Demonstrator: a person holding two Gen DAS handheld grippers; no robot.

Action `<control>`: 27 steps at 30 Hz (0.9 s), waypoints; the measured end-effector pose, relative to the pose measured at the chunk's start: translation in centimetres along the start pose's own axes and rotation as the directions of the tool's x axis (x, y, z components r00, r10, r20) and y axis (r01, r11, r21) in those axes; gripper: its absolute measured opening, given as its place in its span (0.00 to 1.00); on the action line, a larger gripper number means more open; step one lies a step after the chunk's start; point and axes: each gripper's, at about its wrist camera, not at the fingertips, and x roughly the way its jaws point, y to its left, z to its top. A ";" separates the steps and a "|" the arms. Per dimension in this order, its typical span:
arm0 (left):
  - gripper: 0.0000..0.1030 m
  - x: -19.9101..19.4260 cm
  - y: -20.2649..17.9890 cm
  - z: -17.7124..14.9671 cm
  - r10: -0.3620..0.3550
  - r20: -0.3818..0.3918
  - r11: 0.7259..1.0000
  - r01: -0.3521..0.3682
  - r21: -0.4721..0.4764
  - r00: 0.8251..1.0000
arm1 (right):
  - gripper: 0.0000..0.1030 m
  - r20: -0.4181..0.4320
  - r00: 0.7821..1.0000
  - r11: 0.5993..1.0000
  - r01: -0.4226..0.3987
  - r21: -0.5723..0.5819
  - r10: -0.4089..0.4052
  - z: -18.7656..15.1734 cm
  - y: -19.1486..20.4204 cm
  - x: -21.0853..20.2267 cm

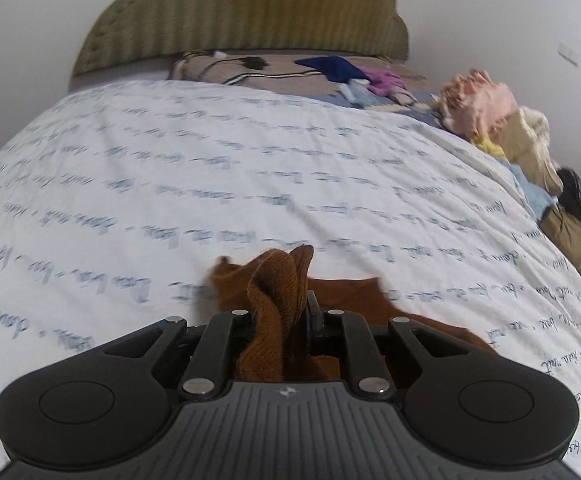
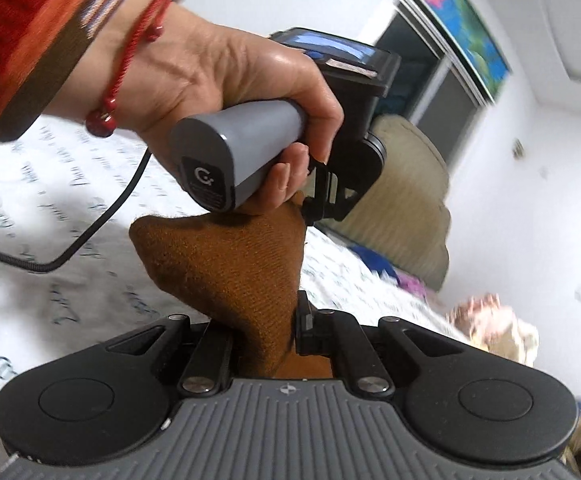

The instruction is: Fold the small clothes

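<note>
Cloth (image 1: 274,304), brown knit, stretches taut between left gripper (image 1: 280,320) and right gripper (image 2: 266,320), both pinching it above the bed (image 1: 210,168).

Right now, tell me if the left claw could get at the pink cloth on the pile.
Probably not as it stands. The left claw is shut on the brown cloth, which the right claw also grips. The pink cloth lies far across the bed.

Both views were lit softly and evenly, with no hard shadows or glare seen. Motion blur smeared the printed bed sheet (image 1: 210,168) and the window (image 2: 442,80). Strong fisheye bending was shown at the edges, and the corners were darkened.
</note>
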 end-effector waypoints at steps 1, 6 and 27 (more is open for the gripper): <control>0.14 0.2 -1.2 0.1 -0.001 -0.004 1.000 0.001 0.021 1.000 | 0.10 -0.010 1.000 1.000 0.008 0.024 -0.008 -0.3 -0.7 -0.1; 0.14 1.8 -7.1 -0.5 -0.002 -0.034 0.993 0.006 0.122 0.999 | 0.10 -0.078 0.997 0.983 0.035 0.181 -0.021 -2.7 -4.8 0.4; 0.80 3.7 -15.6 -2.3 -0.132 0.001 0.966 0.129 0.223 0.991 | 0.17 -0.171 0.953 0.610 -0.016 0.792 0.248 -11.7 -14.1 2.0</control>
